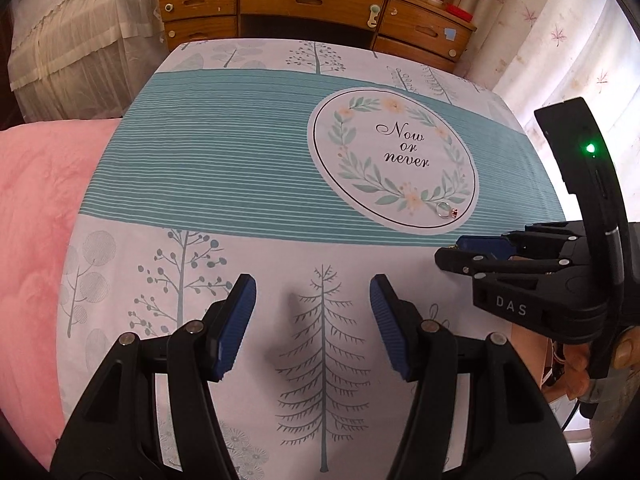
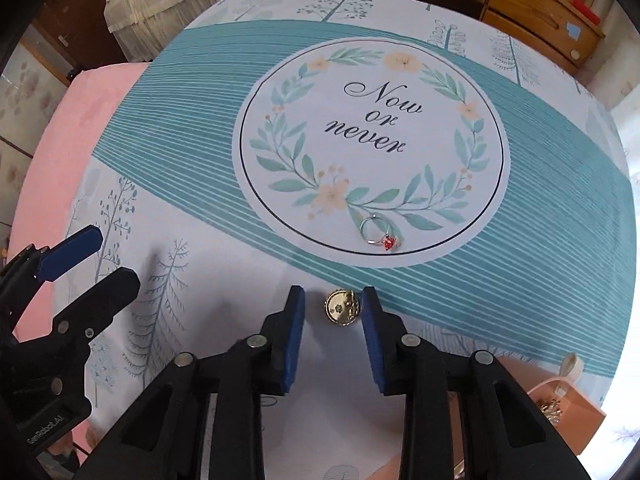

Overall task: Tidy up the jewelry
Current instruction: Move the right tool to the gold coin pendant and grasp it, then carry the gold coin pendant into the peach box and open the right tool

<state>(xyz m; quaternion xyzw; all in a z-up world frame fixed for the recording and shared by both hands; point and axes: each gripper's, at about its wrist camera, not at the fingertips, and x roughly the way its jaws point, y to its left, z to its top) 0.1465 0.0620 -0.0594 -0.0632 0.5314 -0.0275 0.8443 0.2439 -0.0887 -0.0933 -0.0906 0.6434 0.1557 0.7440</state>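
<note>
We find the right gripper low over the tablecloth, its blue-padded fingers parted to a moderate gap. A round gold brooch lies on the cloth between the fingertips. It sits closer to the right pad, and we cannot tell whether it touches that pad; a clear gap separates it from the left pad. Nothing is clamped.

Beyond the brooch, a silver ring with a red stone lies flat on the cloth. It rests at the near edge of the printed white circle reading "Now or never", just inside the dark line, on the leaf wreath. The left wrist view shows the same ring at the lower right of the circle.

At the lower right of the right wrist view we note a peach-coloured box with small glittering pieces inside; its contents are too small to identify.

The left gripper is held above a printed fir tree on the white part of the cloth, fingers spread wide and empty. In the right wrist view it appears at the left edge, well apart from the brooch and the ring.

Further out, we record a pink bedcover to the left of the cloth and a wooden dresser with drawers behind it.
</note>
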